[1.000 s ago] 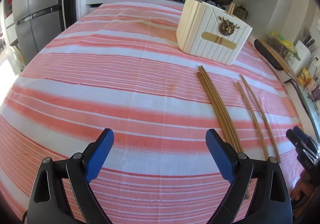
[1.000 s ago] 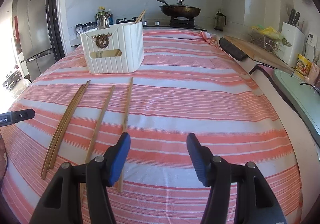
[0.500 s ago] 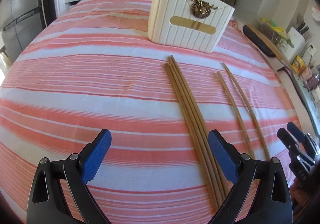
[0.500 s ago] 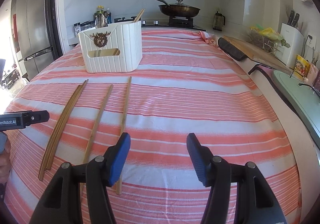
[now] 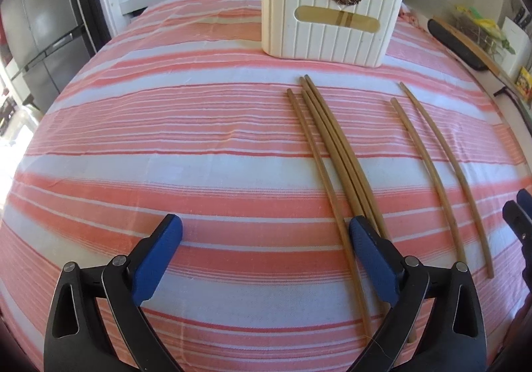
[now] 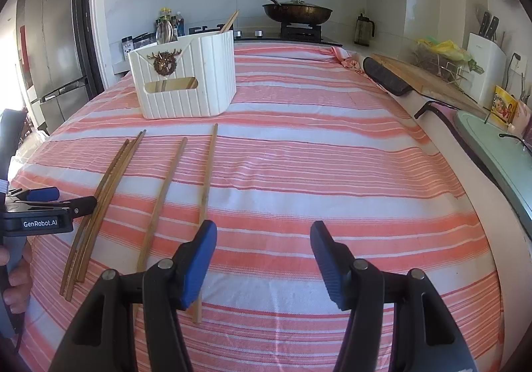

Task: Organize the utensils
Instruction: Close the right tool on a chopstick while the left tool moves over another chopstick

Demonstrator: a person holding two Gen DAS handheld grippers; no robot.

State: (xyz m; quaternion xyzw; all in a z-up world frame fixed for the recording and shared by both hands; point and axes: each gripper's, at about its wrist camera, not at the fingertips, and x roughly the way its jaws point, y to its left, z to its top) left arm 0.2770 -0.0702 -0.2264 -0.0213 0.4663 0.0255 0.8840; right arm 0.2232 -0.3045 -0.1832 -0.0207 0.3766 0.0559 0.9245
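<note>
**Six chopsticks lie on the striped cloth in front of the white holder**

The bench (image 5: 133, 145) is covered with a woven cloth of coral and white stripes, a little wrinkled. On it stands the utensil holder (image 5: 329, 22), a cream box of ribbed plastic with a slot-shaped window and a golden deer-head ornament on its front; a metal spoon (image 6: 165, 31) and chopstick tips rise out of it.

In front of the holder lie six thin, round wooden chopsticks. A bundle of four (image 5: 332, 152) lies close together and touching, and a looser pair (image 5: 435, 165) lies a little apart, to the right of the bundle in the left wrist view.

The left gripper (image 5: 266, 239) has just been opening and its blue ribbed pads now stand very wide, with nothing pressed between them; its right pad is over the near end of the bundle. The right gripper (image 6: 262, 252) is about half open and empty, and its left pad is just beside the near end of the pair.
</note>
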